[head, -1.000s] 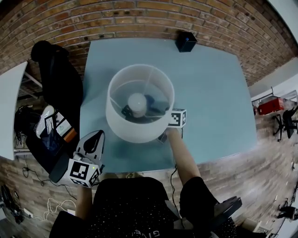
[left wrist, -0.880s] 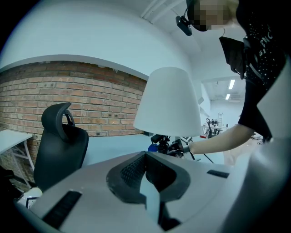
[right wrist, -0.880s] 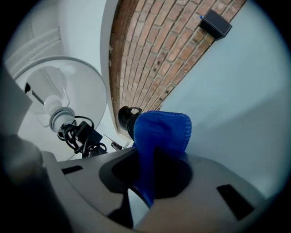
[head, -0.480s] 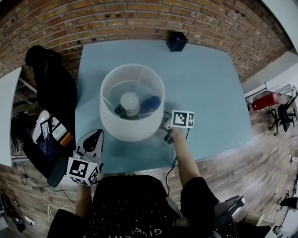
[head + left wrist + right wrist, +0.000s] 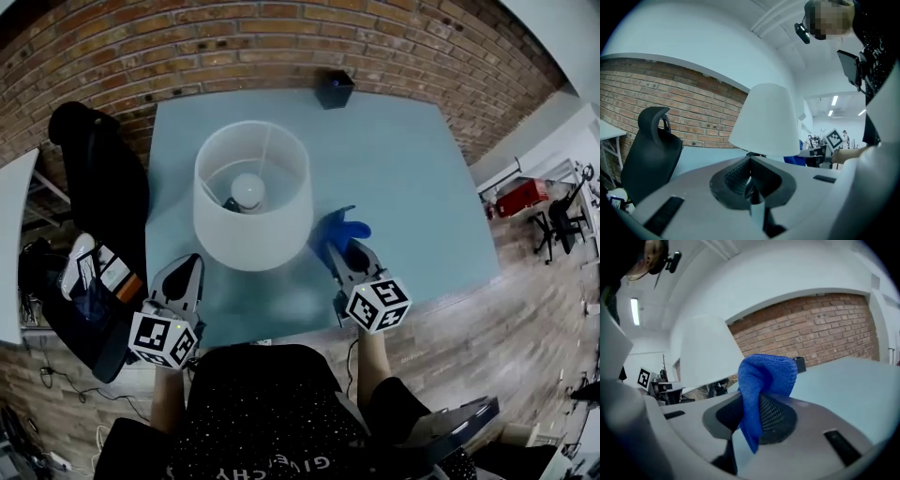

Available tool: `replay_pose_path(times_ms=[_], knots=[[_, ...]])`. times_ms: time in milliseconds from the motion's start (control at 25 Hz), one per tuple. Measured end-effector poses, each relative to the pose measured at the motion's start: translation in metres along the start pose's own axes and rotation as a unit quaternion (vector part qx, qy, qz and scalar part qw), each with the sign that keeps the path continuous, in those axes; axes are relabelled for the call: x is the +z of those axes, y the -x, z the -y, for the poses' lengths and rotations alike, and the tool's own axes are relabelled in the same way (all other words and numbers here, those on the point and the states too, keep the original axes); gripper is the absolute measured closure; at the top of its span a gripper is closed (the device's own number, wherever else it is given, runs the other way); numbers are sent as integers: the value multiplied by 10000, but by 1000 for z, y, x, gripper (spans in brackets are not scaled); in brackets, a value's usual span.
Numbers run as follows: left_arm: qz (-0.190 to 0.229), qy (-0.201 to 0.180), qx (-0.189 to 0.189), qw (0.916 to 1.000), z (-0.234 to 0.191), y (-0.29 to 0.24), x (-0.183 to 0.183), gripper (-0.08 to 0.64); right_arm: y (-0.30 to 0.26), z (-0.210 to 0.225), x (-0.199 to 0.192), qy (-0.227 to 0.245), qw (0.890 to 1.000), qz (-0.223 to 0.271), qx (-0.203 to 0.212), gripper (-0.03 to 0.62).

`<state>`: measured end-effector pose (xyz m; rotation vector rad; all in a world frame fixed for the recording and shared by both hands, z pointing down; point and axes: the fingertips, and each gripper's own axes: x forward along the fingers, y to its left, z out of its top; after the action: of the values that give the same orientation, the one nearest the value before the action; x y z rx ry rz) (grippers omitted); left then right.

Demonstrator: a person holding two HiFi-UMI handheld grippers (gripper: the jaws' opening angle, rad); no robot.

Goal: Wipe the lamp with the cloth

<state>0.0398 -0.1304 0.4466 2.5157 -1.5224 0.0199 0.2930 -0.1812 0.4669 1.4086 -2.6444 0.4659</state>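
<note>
At the near left corner of the table point(image 5: 422, 178), the left gripper point(image 5: 185, 274) is held low over the edge, its marker cube point(image 5: 161, 339) turned toward the camera. In the left gripper view its jaws are seen pressed together, with nothing between them point(image 5: 750, 185). Right of the middle of the near edge, the right gripper point(image 5: 345, 253) is held pointing away from the person, its own cube point(image 5: 378, 305) tilted. In the right gripper view point(image 5: 751, 420) the jaws are closed down on a blue cloth point(image 5: 765, 378), which is pinched in a fold; a rounded bunch stands up above the jaws and a tail hangs below them. From above, the cloth point(image 5: 337, 231) is seen spreading out past the jaw tips, just beside the lower right rim of the lamp point(image 5: 251, 202); whether the two touch cannot be told. The lamp stands upright on the left half of the table, between the near and far edges, and its white drum shade is open at the top, so that the bulb point(image 5: 247, 188) is seen inside. A small black box point(image 5: 334, 88) sits at the far edge. A black chair point(image 5: 101, 178) stands off the left edge. A brick wall point(image 5: 281, 37) runs behind the table.
</note>
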Motion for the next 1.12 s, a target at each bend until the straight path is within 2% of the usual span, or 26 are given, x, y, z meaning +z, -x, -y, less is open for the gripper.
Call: replay_pose_path(times_ms=[120, 200, 400, 1120], knots=[[26, -37, -31, 10000, 6, 7, 0, 551, 22, -19, 6, 61, 9989, 373, -289, 518], [34, -65, 9, 10000, 7, 10, 0, 551, 31, -22, 5, 92, 9977, 435, -515, 518], [47, -54, 39, 10000, 6, 18, 0, 551, 43, -28, 6, 364, 9957, 438, -725, 518], [-82, -45, -36, 9999, 8, 10, -7, 551, 54, -20, 2, 337, 9946, 402, -894, 518]])
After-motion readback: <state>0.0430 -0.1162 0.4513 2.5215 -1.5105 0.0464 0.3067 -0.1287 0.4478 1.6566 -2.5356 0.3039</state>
